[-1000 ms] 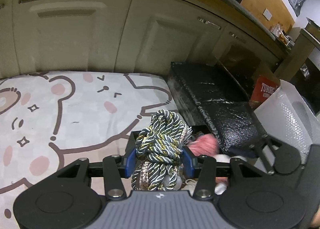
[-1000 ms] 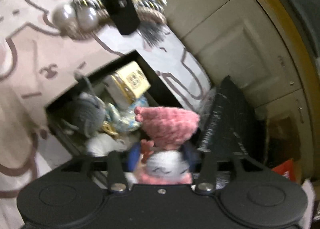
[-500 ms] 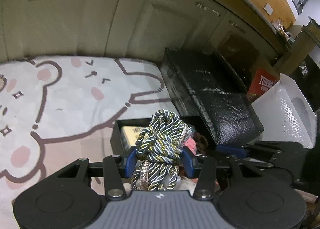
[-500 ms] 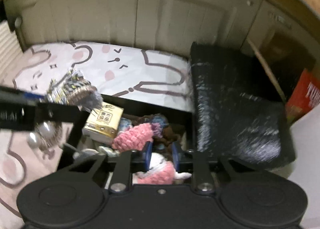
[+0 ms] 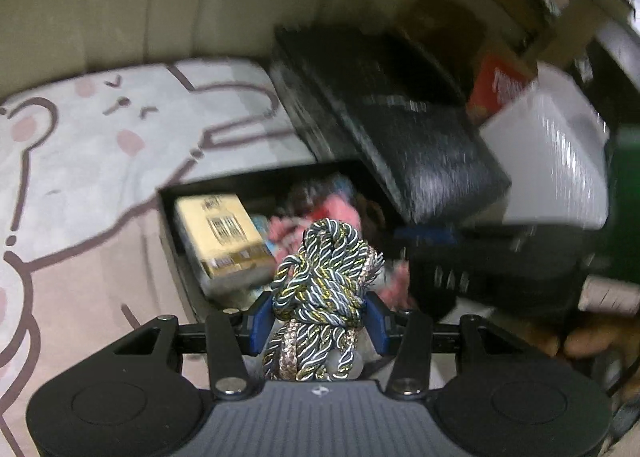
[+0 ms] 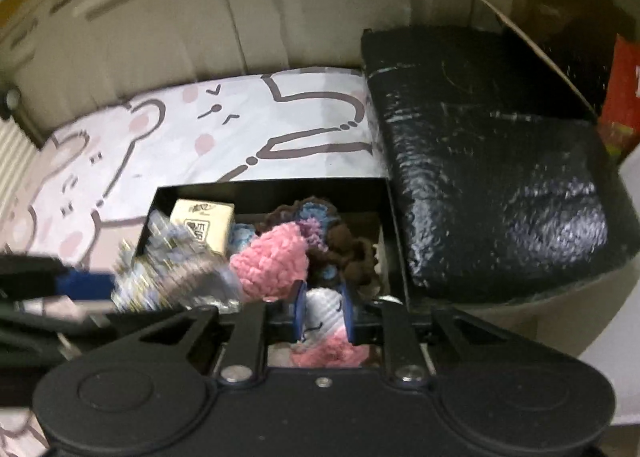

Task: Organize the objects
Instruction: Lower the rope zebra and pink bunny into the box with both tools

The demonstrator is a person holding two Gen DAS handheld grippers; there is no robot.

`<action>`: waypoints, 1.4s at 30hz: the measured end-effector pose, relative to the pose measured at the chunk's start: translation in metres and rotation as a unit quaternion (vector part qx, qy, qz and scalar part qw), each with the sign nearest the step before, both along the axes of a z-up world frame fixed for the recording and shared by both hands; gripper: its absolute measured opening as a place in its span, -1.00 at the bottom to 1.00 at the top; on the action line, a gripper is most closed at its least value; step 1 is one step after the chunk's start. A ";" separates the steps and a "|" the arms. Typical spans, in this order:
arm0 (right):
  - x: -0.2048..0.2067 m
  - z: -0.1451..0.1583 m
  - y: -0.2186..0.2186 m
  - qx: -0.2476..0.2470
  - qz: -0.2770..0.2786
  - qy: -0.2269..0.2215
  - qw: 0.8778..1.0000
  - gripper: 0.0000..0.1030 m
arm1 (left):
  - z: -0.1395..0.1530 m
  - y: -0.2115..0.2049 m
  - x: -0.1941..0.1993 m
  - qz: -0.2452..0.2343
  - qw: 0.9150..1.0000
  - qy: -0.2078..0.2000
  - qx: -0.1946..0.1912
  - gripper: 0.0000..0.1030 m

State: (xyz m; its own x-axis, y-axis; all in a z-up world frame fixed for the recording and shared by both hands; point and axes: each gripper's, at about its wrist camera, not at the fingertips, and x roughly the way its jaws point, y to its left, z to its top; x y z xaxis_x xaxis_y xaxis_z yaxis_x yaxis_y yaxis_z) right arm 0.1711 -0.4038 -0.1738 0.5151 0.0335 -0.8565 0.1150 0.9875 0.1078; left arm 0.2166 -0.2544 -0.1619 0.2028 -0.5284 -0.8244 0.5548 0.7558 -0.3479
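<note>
I am holding a knotted bundle of twisted cord (image 5: pixel 320 285) in the left claw (image 5: pixel 318 321), its blue pads pressing on both sides of the knot, and it is hanging just over the near edge of the open black box (image 5: pixel 172 217). The right claw (image 6: pixel 323 315) is gripping a small pink-and-white crochet toy (image 6: pixel 320 313), narrow around its white middle, low over the same box (image 6: pixel 272 187).

The box is sitting on the bear-print mat (image 5: pixel 100 161), beside the black wrapped block (image 6: pixel 500 185), and it is already crowded: a cream carton (image 5: pixel 220 237) along its left side, crochet pieces (image 6: pixel 320 233) heaped in the middle.

My worry is that both claws are crowding one small opening. The left claw is showing as a blur at the left edge of the right view, very near the toy, so I am risking a clash. The cord's loose loops could also be snagging a pad on release, or the bundle could be landing on the rim and rolling onto the mat.
</note>
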 end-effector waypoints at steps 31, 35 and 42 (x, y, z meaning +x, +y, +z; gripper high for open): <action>-0.004 0.024 -0.005 0.005 -0.041 -0.036 0.999 -0.61 | -0.014 0.030 0.015 0.220 0.967 0.099 -0.077 -0.04; -0.004 0.023 -0.009 0.006 -0.049 -0.036 0.998 -0.61 | -0.018 0.020 0.015 0.185 0.967 0.128 -0.123 0.50; -0.007 0.024 -0.016 0.010 -0.071 -0.039 0.997 -0.60 | -0.013 0.023 0.015 0.172 0.969 0.130 -0.120 0.33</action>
